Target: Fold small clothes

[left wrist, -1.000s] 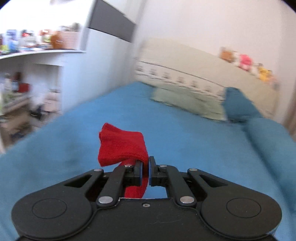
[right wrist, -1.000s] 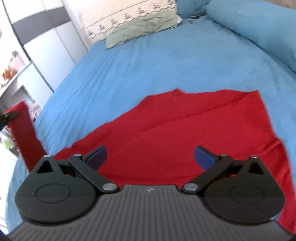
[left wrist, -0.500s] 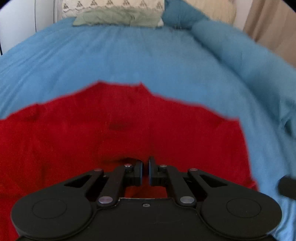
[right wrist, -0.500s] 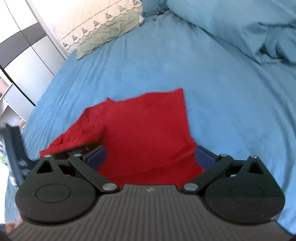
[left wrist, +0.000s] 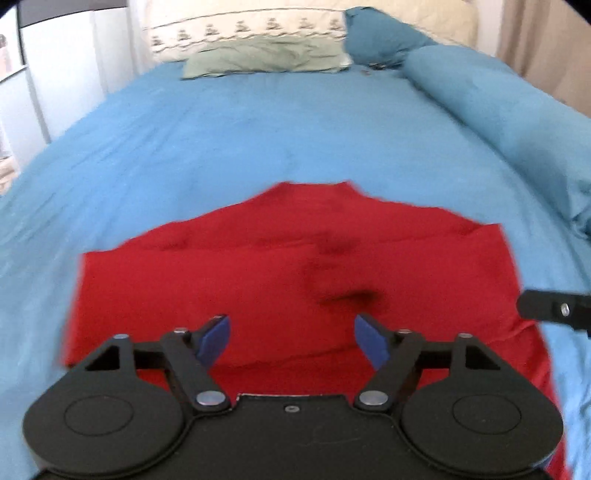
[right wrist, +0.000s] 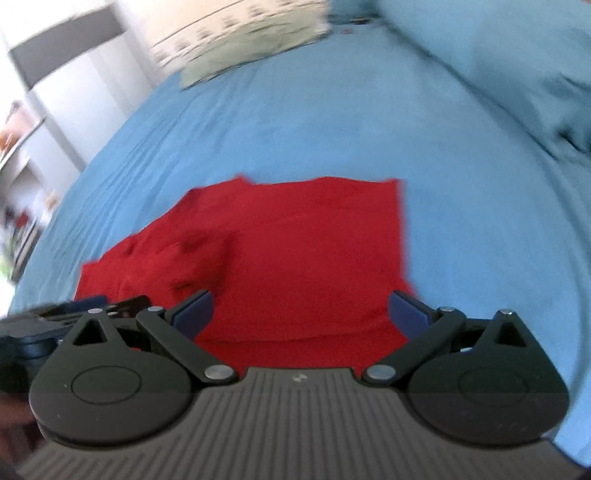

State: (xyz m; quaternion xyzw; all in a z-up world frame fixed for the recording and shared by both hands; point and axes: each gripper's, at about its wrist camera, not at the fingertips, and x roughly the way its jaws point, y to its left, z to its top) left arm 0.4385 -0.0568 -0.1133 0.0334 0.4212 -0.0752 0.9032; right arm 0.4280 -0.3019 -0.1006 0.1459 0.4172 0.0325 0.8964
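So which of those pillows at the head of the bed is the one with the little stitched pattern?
The cream pillow standing at the back; a row of small motifs runs across it. The green pillow lying before it is plain.

Ahead of the left tool [left wrist: 291, 341], whose fingers stand spread with nothing between them, the red garment [left wrist: 295, 266] lies low on the blue bed [left wrist: 258, 136], with only shallow rumples. Beyond it the bed runs bare up to the green pillow [left wrist: 266, 61] and the patterned pillow [left wrist: 243, 31] behind it. To the tool's right, a rolled blue duvet [left wrist: 498, 107] walls off that side, and the right tool [right wrist: 301, 314], also spread wide, juts in over the garment's right edge. To the left, white cabinets [left wrist: 59, 85] stand past the bed's edge.
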